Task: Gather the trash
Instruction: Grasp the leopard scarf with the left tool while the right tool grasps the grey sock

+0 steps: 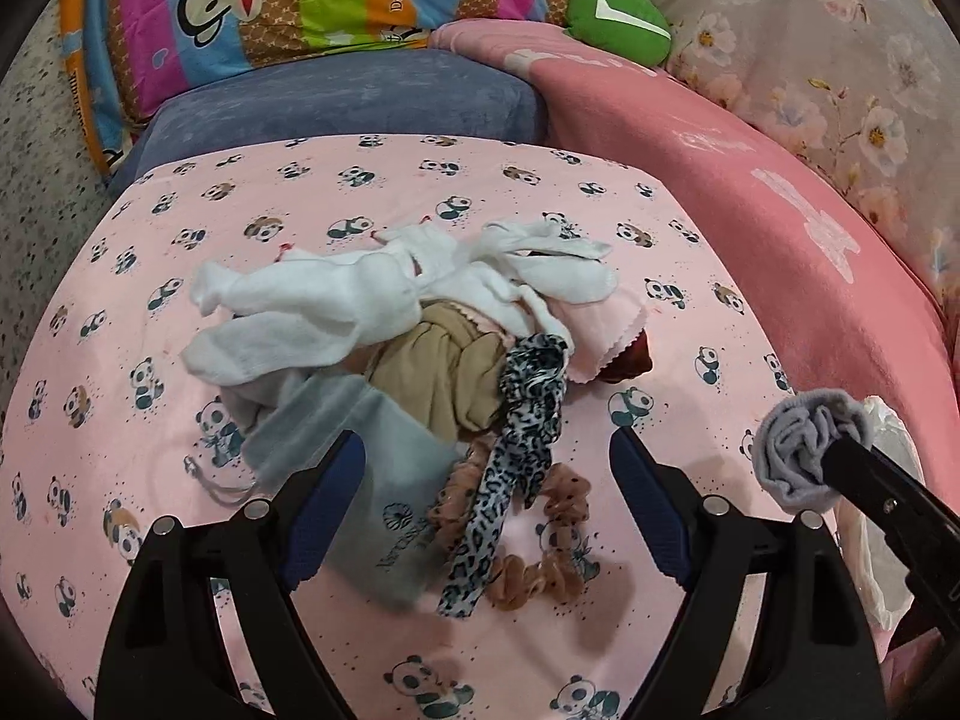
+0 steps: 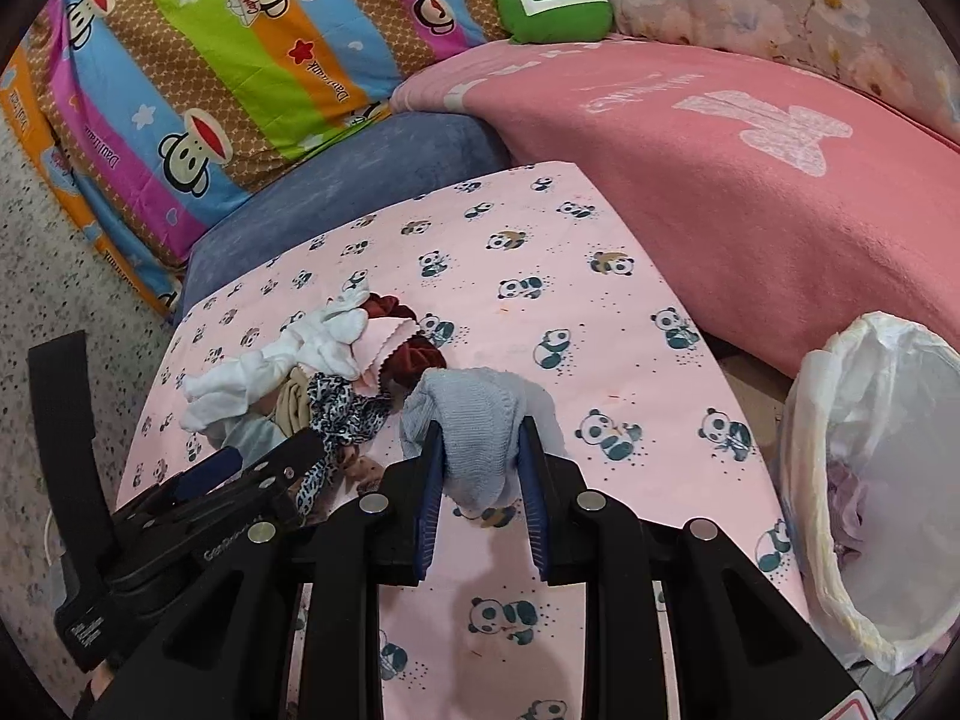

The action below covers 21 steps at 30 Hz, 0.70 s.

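The right tongs (image 2: pixel 481 455) pinch a grey knitted sock (image 2: pixel 465 420) above the panda-print tabletop (image 2: pixel 630 360), near the lined bin (image 2: pixel 840 396), which already holds something purple. The left tongs (image 1: pixel 486 468) hang spread over the remaining pile (image 1: pixel 420 330), so most collecting seems left. The striped cushion (image 2: pixel 198 78) reads "Captain".

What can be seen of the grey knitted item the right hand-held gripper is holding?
The grey knitted item looks like soft ribbed knit, bunched and crumpled. The right hand-held gripper pinches it between its blue pads, lifted above the pink panda-print cloth, with a fold drooping below the fingers. In the left wrist view it shows as a rolled grey bundle, apart from the clothing pile and left of the lined bin.
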Available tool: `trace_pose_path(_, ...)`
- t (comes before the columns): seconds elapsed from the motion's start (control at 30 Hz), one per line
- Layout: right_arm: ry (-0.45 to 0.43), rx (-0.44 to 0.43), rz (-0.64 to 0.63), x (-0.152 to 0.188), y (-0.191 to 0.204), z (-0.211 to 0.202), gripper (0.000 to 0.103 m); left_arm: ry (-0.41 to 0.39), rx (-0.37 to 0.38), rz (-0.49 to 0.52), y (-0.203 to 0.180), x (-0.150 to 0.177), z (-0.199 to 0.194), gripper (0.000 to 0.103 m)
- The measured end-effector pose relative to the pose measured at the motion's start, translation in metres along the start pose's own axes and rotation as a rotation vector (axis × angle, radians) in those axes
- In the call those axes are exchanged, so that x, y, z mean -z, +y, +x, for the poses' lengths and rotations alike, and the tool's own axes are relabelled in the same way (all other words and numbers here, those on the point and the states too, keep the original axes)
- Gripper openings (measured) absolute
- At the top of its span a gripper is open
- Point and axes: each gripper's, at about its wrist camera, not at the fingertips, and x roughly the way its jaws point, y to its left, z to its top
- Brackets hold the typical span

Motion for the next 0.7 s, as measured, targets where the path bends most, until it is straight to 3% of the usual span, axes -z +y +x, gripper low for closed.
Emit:
trace_pose_path(0.2,0.001,0.013,0.017,0.003,-0.016,-0.006,0.025,0.036,0.008,0.010,-0.009,-0.007,0.023,0.056)
trace_pose_path(0.37,0.009,0.009,0.019,0.006,-0.020,-0.005,0.025,0.053,0.017,0.018,-0.010,-0.005,0.028,0.019)
trace_pose_path(0.43,0.008,0.005,0.022,0.008,-0.021,-0.006,0.025,0.049,0.028,0.010,-0.010,-0.004,0.023,0.014)
trace_pose_path(0.7,-0.028,-0.022,0.030,0.006,-0.023,-0.023,0.025,0.005,0.078,0.009,-0.021,0.001,-0.013,0.013)
